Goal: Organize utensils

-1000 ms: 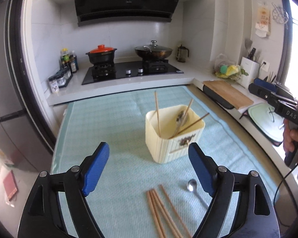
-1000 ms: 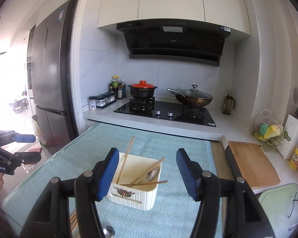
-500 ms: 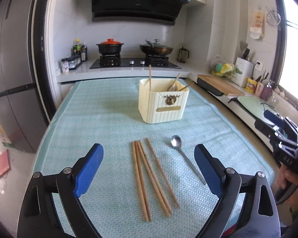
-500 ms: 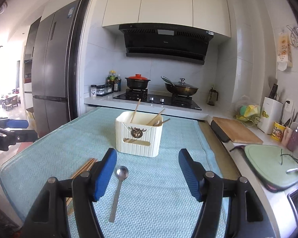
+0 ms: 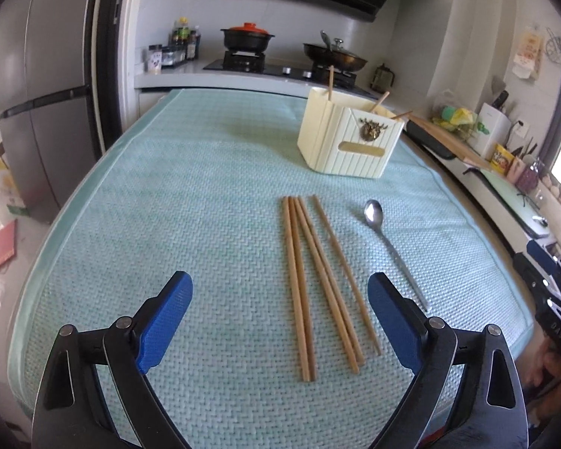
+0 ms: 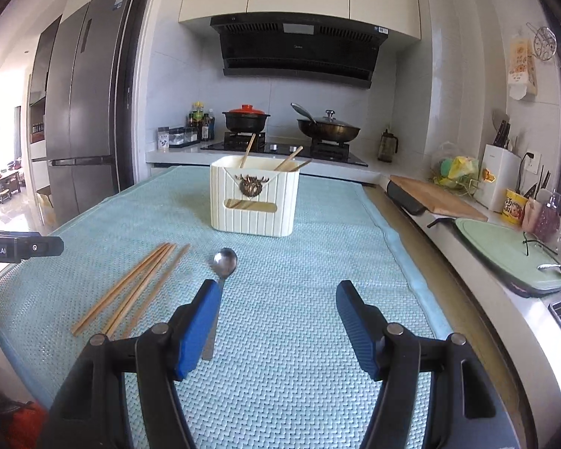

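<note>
My left claw (image 5: 280,307) and right claw (image 6: 278,312) gape wide, empty. Four chopsticks (image 5: 319,280) and one spoon (image 5: 391,247) lie before one holder (image 6: 255,199), which contains three chopsticks.

Wooden chopsticks (image 5: 319,280), shiny metal spoon (image 5: 389,243)

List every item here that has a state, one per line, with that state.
Left gripper: open, empty.
Right gripper: open, empty.
Loose chopsticks: flat on the mat, outside the holder.
Spoon: flat on the mat, bowl toward the holder.
Holder: upright, chopsticks inside.
Red-lidded pot: covered.
Wok: covered.
</note>
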A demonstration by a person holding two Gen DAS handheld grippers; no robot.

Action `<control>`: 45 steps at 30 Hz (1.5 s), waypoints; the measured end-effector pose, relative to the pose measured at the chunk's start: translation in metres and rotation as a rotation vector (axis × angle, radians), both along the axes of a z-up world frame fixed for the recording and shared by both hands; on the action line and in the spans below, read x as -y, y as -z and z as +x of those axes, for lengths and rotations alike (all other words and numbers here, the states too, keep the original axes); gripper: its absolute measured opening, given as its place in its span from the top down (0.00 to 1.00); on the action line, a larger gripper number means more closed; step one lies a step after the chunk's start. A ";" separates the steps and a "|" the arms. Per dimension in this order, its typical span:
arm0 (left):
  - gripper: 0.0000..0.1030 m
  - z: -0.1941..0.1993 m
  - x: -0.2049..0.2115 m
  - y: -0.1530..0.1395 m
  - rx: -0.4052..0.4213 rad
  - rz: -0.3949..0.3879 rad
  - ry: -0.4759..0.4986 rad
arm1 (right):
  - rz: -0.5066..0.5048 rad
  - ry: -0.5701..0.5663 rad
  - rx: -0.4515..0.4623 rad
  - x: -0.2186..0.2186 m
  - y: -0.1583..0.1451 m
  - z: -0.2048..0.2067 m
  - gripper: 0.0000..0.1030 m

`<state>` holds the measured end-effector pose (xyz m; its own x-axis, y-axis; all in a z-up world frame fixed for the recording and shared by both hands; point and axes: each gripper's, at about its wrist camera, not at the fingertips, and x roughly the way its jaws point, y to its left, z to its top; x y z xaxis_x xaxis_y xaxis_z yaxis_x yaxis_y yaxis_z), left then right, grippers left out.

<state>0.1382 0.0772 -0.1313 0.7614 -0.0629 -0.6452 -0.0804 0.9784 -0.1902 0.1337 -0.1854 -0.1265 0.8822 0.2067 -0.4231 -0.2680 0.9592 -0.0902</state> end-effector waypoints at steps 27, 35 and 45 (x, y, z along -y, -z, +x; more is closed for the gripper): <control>0.07 -0.004 -0.002 0.008 0.029 0.056 -0.040 | 0.008 -0.038 -0.023 -0.014 0.011 -0.001 0.36; 0.07 0.021 -0.015 0.021 -0.041 0.011 0.001 | 0.024 -0.034 -0.059 -0.012 0.017 0.004 0.36; 0.07 0.088 -0.015 0.041 -0.156 0.076 0.097 | 0.025 -0.057 -0.076 -0.013 0.019 0.000 0.36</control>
<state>0.2266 0.0920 -0.1725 0.6442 -0.0774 -0.7609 -0.0079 0.9941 -0.1078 0.1341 -0.1719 -0.1457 0.8342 0.2672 -0.4825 -0.3274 0.9439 -0.0433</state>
